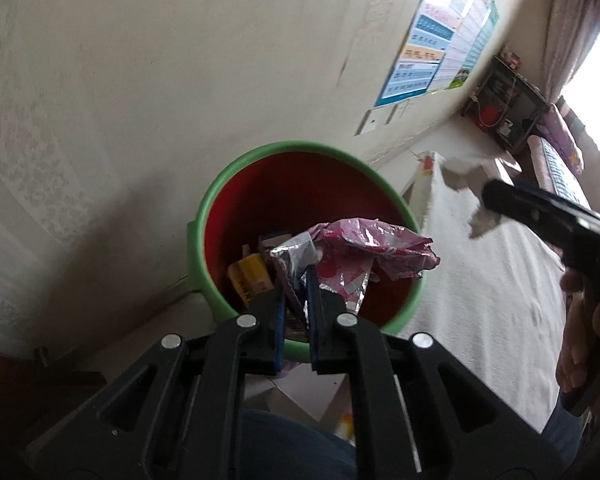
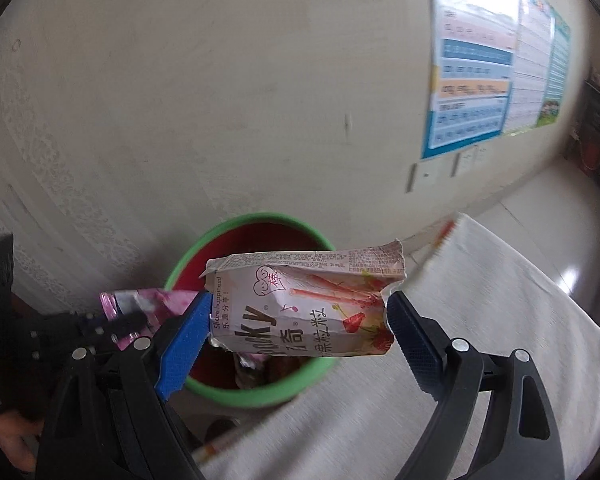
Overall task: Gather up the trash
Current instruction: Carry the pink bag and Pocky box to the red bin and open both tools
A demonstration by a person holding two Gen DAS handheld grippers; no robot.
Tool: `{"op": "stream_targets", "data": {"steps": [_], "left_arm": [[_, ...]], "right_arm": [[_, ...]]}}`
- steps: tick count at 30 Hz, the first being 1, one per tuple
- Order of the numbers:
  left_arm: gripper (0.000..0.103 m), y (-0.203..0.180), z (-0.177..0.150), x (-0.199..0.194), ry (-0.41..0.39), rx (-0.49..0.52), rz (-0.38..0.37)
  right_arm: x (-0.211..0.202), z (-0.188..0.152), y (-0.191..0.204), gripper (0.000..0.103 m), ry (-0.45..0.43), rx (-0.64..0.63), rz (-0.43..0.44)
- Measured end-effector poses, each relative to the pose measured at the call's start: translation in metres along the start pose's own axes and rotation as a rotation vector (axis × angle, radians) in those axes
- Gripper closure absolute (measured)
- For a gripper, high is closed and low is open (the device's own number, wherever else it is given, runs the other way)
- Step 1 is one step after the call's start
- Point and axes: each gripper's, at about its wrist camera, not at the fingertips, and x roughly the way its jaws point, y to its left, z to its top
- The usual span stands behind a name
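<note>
Over the green-rimmed bin [image 2: 236,390], part your right tool [image 2: 300,320], clamped on the snack box [image 2: 300,304], only once centred, while your left tool [image 1: 296,320] grips the pink wrapper [image 1: 364,240].

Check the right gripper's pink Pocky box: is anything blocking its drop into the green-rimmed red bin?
Partly. The left gripper, shut on a crumpled pink foil wrapper, hangs over the green-rimmed red bin mouth beside the pink Pocky box. Nothing else shows.
</note>
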Motion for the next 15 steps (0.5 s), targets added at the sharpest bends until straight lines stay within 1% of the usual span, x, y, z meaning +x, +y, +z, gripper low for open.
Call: {"op": "stream_targets", "data": {"steps": [4, 8, 9, 10, 11, 12, 14, 15], "left_arm": [[0.095, 0.011, 0.004, 0.008, 0.008, -0.034, -0.007], [0.095, 0.017, 0.013, 0.012, -0.001, -0.051, -0.024], [0.092, 0.018, 0.015, 0.013, -0.001, -0.056, -0.033], [0.087, 0.02, 0.016, 0.014, -0.001, -0.061, -0.042], [0.07, 0.021, 0.018, 0.014, -0.004, -0.071, -0.051], [0.05, 0.024, 0.019, 0.014, -0.011, -0.084, -0.058], [0.042, 0.028, 0.017, 0.013, -0.018, -0.112, -0.085], [0.035, 0.029, 0.016, 0.014, -0.016, -0.119, -0.091]], "right_arm": [[0.024, 0.013, 0.014, 0.018, 0.017, -0.016, 0.026], [0.038, 0.023, 0.021, 0.018, 0.023, 0.003, 0.057], [0.039, 0.024, 0.021, 0.016, 0.023, 0.006, 0.062], [0.041, 0.026, 0.022, 0.015, 0.024, 0.012, 0.071], [0.042, 0.028, 0.023, 0.014, 0.026, 0.018, 0.078], [0.044, 0.03, 0.023, 0.012, 0.026, 0.027, 0.081], [0.044, 0.03, 0.022, 0.011, 0.025, 0.038, 0.078], [0.044, 0.03, 0.021, 0.01, 0.027, 0.039, 0.08]]}}
